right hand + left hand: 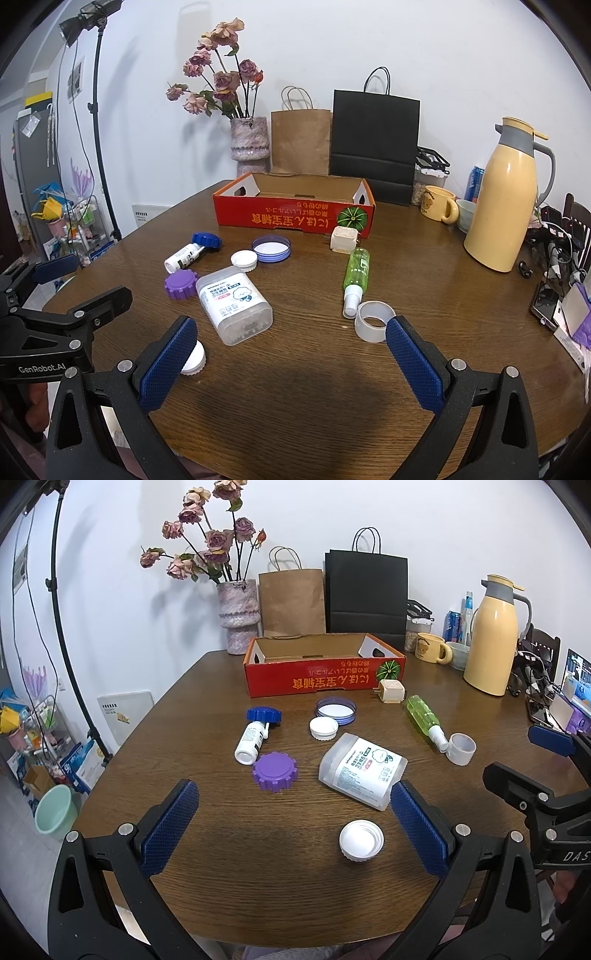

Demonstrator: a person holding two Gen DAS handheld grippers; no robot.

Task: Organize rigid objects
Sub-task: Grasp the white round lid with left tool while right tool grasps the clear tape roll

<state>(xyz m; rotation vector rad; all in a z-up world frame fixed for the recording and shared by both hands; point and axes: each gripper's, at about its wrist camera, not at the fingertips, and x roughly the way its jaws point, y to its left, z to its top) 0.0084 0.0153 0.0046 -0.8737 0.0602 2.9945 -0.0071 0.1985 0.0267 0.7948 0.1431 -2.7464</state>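
Observation:
An empty red cardboard box (321, 681) (291, 218) stands at the table's far middle. In front of it lie a clear cotton-swab container (360, 771) (234, 306), a green spray bottle (423, 714) (356, 271) with its clear cap (461, 748) (373, 321) beside it, a small white bottle (251, 740) (183, 257), a blue cap (263, 714) (207, 240), a purple cap (275, 771) (180, 283), a purple-rimmed lid (335, 710) (270, 249), white caps (324, 727) (361, 840) (243, 260) and a beige charger (391, 691) (344, 239). My left gripper (295, 830) and right gripper (291, 363) both hover open and empty near the front edge.
Against the back wall stand a flower vase (240, 616), a brown bag (291, 602) and a black bag (367, 594). A yellow thermos (493, 638) (504, 203), a mug (432, 648) and phones with cables (554, 280) crowd the right side.

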